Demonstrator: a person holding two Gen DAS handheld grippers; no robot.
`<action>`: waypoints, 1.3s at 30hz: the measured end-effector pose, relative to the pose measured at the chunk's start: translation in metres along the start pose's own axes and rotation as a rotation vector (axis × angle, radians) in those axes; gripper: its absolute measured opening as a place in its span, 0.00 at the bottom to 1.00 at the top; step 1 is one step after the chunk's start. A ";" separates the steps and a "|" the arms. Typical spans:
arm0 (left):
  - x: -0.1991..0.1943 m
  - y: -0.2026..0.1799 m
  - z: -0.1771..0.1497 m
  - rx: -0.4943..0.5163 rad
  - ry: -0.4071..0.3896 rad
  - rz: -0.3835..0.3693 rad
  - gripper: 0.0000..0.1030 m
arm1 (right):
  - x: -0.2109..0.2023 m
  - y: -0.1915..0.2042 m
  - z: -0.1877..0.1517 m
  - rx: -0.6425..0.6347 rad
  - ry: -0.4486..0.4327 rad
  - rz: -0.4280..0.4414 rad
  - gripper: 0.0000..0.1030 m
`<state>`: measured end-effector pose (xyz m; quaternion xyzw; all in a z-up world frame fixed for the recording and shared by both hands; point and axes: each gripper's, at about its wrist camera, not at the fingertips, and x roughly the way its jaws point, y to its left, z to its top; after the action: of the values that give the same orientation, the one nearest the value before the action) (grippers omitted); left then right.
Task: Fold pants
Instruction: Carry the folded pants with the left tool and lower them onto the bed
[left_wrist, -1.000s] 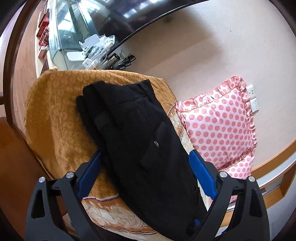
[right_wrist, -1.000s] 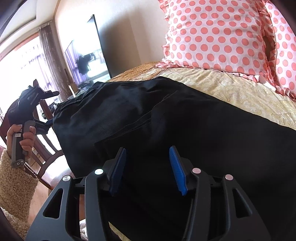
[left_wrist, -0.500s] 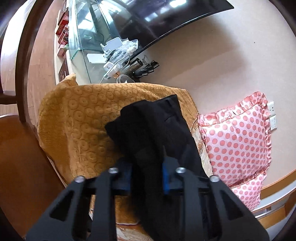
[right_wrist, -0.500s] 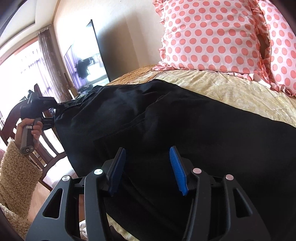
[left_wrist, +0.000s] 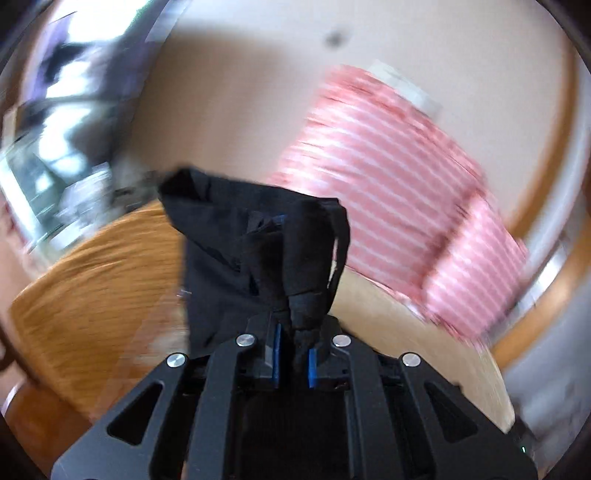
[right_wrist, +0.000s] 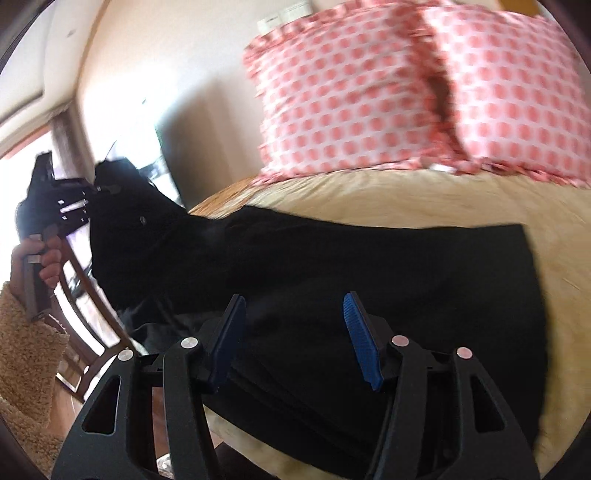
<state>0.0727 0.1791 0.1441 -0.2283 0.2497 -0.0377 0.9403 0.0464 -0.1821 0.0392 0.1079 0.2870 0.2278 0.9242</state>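
Observation:
The black pants (right_wrist: 369, 266) lie stretched across the bed. My left gripper (left_wrist: 293, 354) is shut on the pants' end (left_wrist: 258, 251) and holds it lifted above the bed; the cloth bunches between the blue pads. In the right wrist view that left gripper (right_wrist: 66, 206) is at the far left, held in a hand, with the raised cloth hanging from it. My right gripper (right_wrist: 295, 332) is open and empty, its blue fingers (right_wrist: 358, 336) just above the pants near the bed's front edge.
Two pink polka-dot pillows (right_wrist: 406, 92) lean against the wall at the head of the bed. An orange-gold bedspread (left_wrist: 92, 291) covers the bed. A wooden chair (right_wrist: 85, 332) stands at the left beside the bed. The left wrist view is motion-blurred.
My left gripper closed on the pants' end and lifted it up off the bed, swinging toward the pillows. My right gripper stayed open over the pants.

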 end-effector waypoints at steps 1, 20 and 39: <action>0.007 -0.021 0.000 0.033 0.017 -0.040 0.09 | -0.008 -0.009 -0.001 0.018 -0.010 -0.024 0.56; 0.099 -0.228 -0.182 0.455 0.458 -0.455 0.09 | -0.097 -0.113 -0.040 0.267 -0.093 -0.330 0.59; 0.043 -0.206 -0.172 0.493 0.315 -0.548 0.91 | -0.128 -0.091 0.007 0.165 -0.267 -0.330 0.62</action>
<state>0.0356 -0.0836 0.0843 -0.0454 0.3040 -0.3803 0.8723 -0.0106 -0.3235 0.0760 0.1638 0.1934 0.0329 0.9668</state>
